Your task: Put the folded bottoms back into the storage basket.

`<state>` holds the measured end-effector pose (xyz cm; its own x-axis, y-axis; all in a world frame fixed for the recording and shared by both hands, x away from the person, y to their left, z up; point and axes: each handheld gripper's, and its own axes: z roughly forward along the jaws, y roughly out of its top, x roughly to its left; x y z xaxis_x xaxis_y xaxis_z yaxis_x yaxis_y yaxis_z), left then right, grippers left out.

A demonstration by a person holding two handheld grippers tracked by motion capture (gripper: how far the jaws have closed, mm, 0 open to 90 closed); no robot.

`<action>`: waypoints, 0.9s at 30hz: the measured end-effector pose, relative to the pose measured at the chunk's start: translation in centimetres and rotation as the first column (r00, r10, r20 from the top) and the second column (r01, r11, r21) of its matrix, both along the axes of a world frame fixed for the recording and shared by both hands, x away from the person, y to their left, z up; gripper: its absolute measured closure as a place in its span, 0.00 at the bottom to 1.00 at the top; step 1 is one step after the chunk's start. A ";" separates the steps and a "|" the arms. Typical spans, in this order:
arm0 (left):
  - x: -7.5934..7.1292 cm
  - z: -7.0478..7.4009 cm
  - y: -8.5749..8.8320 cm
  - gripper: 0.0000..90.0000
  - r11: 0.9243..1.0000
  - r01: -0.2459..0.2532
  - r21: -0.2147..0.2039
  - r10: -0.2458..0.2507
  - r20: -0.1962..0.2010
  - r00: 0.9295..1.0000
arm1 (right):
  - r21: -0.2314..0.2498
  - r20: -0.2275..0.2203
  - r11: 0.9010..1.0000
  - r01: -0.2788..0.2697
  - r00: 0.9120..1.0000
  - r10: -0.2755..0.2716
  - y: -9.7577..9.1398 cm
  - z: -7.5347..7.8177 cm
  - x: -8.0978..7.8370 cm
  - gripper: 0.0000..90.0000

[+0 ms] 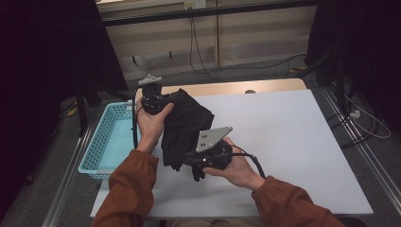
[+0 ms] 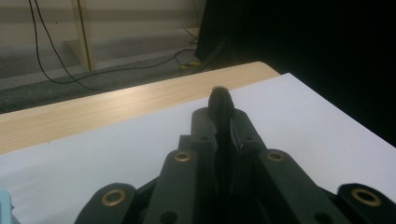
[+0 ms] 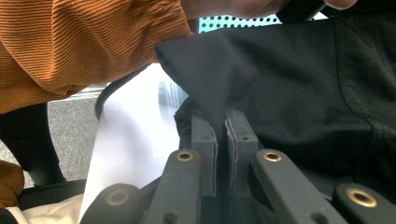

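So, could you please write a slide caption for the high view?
Both grippers, left and right, hold a black cloth above the white table, beside a blue basket.

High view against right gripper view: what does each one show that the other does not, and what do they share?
High view: the turquoise basket left of the white table, and the left hand-held gripper pinching the black cloth.

Right gripper view: the right hand-held gripper clamped on a fold, and a stitched seam.

Both: the cloth, orange sleeve, table.
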<state>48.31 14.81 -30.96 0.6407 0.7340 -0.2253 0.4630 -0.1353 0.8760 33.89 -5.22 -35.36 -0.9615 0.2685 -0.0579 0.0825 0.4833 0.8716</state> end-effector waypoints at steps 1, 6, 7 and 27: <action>0.0 0.0 0.1 0.92 1.000 -0.003 -0.001 0.003 0.002 1.000 | 0.001 -0.001 1.000 0.001 1.000 -0.001 0.0 0.1 0.0 0.95; 0.1 0.2 0.4 0.92 1.000 -0.012 -0.005 0.012 0.000 1.000 | 0.003 0.005 1.000 0.000 1.000 0.000 0.3 0.3 0.1 0.95; 0.1 0.3 0.5 0.92 1.000 -0.013 -0.001 0.013 0.001 1.000 | 0.001 0.008 1.000 -0.001 1.000 0.001 0.3 0.4 0.1 0.95; 0.3 1.8 2.6 0.92 0.999 -0.036 0.005 0.036 0.016 0.999 | 0.021 0.031 1.000 -0.022 0.999 0.021 2.4 1.6 0.6 0.94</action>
<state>48.63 17.41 -29.16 0.6174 0.7577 -0.2114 0.4534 -0.1232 0.8828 34.47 -2.86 -33.74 -0.9650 0.2493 -0.0819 0.0452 0.4655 0.8839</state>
